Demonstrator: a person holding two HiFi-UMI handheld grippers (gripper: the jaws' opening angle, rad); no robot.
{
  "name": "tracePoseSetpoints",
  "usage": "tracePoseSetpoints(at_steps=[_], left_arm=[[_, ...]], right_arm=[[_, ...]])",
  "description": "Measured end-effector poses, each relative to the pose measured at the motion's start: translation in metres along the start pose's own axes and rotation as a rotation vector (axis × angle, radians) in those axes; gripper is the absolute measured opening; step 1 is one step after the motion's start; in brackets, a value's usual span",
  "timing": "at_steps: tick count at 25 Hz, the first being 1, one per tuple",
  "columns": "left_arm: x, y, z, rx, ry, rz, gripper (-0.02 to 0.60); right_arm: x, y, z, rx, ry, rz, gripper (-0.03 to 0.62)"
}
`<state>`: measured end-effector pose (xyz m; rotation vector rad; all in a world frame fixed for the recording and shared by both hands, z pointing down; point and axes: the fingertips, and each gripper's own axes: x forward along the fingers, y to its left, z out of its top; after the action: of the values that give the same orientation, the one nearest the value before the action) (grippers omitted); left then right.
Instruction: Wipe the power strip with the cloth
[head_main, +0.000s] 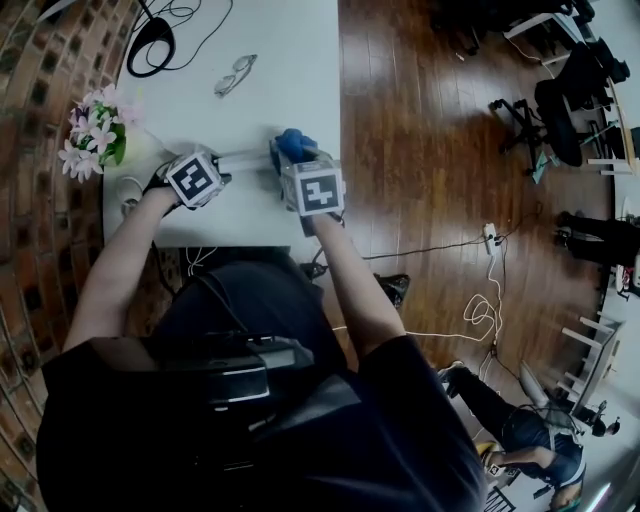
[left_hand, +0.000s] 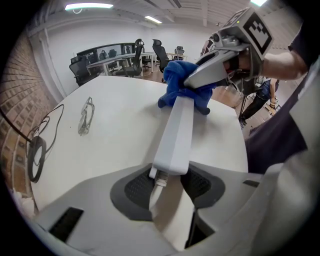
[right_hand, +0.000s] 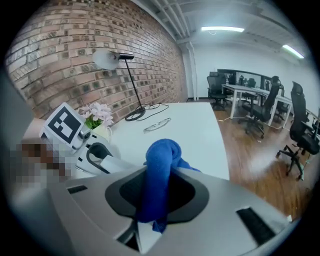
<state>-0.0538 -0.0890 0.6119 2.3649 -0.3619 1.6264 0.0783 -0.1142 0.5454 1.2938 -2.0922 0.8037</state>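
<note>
A white power strip (left_hand: 177, 127) lies lengthwise on the white table (left_hand: 115, 145), and my left gripper (left_hand: 167, 186) is shut on its cord end. The blue cloth (left_hand: 181, 86) is bunched over the strip's far end. My right gripper (right_hand: 157, 192) is shut on the cloth (right_hand: 159, 165), which sticks up between its jaws. In the head view the strip (head_main: 245, 155) runs between the left gripper (head_main: 218, 165) and the right gripper (head_main: 290, 158), with the cloth (head_main: 292, 142) at its right end. The cloth hides that end of the strip.
Glasses (head_main: 234, 75) lie further back on the table. A pot of pink flowers (head_main: 95, 135) stands at the left edge, and a black lamp base with cable (head_main: 152, 45) sits at the far left. The table's right edge drops to the wooden floor (head_main: 420, 150).
</note>
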Motion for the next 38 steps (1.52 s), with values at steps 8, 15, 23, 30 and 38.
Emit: tracePoseSetpoints(at_steps=[8, 15, 23, 30, 38], left_arm=[[0.000, 0.001, -0.001, 0.001, -0.031, -0.004, 0.183], [-0.001, 0.003, -0.001, 0.008, -0.062, -0.006, 0.181], [-0.002, 0.003, -0.002, 0.009, -0.099, -0.019, 0.181], [-0.003, -0.001, 0.001, 0.021, -0.126, -0.037, 0.181], [-0.004, -0.008, 0.002, 0.032, -0.153, -0.071, 0.181]], right_arm=[[0.008, 0.019, 0.004, -0.061, -0.012, 0.000, 0.091], [0.013, 0.034, 0.006, -0.080, -0.009, 0.012, 0.091], [0.018, 0.048, 0.005, -0.102, -0.017, 0.015, 0.091], [0.022, 0.060, 0.006, -0.110, -0.009, 0.024, 0.091], [0.027, 0.077, 0.006, -0.122, 0.011, 0.030, 0.091]])
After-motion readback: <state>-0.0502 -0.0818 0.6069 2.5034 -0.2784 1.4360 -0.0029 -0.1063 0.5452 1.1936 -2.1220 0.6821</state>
